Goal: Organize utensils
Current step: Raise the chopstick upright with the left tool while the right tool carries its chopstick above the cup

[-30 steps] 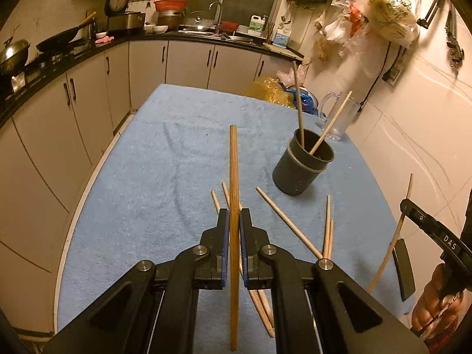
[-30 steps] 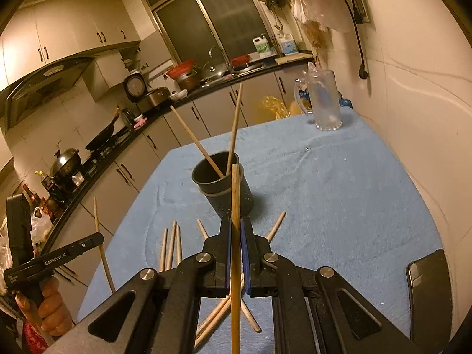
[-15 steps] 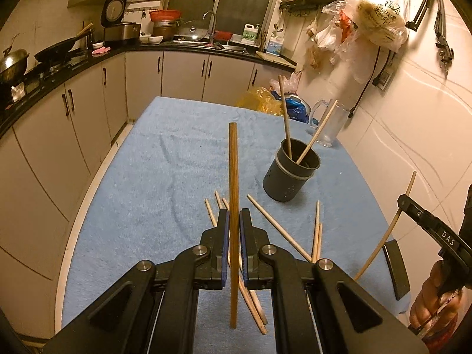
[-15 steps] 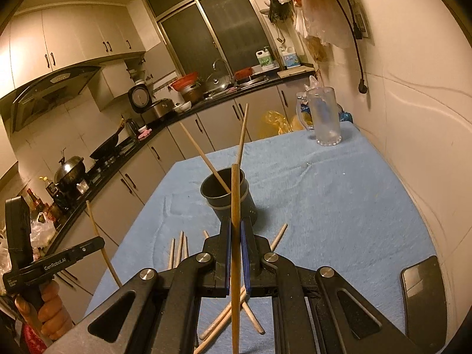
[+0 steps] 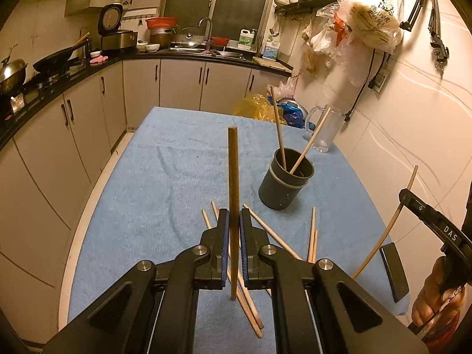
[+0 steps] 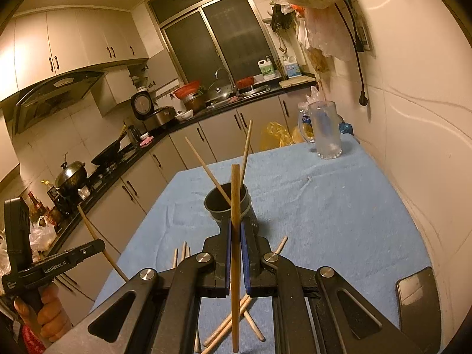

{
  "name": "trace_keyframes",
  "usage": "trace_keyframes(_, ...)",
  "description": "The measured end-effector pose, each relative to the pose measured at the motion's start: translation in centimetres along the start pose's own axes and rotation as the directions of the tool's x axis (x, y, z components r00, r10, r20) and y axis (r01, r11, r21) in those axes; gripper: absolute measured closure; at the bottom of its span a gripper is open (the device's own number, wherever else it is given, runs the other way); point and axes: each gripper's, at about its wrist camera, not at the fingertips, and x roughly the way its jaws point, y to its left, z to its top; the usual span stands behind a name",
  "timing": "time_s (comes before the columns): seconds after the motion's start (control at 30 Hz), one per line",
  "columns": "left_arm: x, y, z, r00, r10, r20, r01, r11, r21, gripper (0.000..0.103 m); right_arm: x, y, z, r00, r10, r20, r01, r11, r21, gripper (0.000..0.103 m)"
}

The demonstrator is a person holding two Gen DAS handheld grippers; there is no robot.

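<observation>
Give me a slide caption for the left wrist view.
Left tool holds a chopstick upright near the dark cup.

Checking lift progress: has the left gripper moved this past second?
Yes. The left gripper rose and pulled back: the dark cup sits lower and smaller against the cabinets.

Two pairs of black tongs are in view, the left tongs (image 5: pixel 233 221) and the right tongs (image 6: pixel 235 230). Each clamps one stick: a brown wooden chopstick (image 5: pixel 233 171) in the left and a second brown chopstick (image 6: pixel 235 194) in the right. One dark grey round cup (image 5: pixel 281 188) holds two pale wooden chopsticks (image 5: pixel 277 124). At least five loose pale chopsticks (image 5: pixel 271 233) lie on the blue-covered worktop (image 5: pixel 165 177); the tongs hide part of the pile. There is one clear glass mug (image 5: pixel 323 129) and one black phone (image 5: pixel 393 271).
</observation>
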Motion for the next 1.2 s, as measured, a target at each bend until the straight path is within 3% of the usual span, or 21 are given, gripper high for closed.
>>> trace_keyframes(0.77, 0.1, -2.3, 3.7, 0.999, -0.03, 0.016, 0.03, 0.998, 0.054, 0.097, -0.2, 0.3, 3.4, 0.999, 0.01, 0.044, -0.011, 1.0, 0.009, 0.096)
trace_keyframes(1.2, 0.2, -4.7, 8.1, 0.997, -0.049, 0.061, 0.044, 0.995, 0.086, 0.097, 1.4, 0.7, 7.3, 0.998, 0.024, 0.066, -0.026, 0.999, 0.034, 0.096)
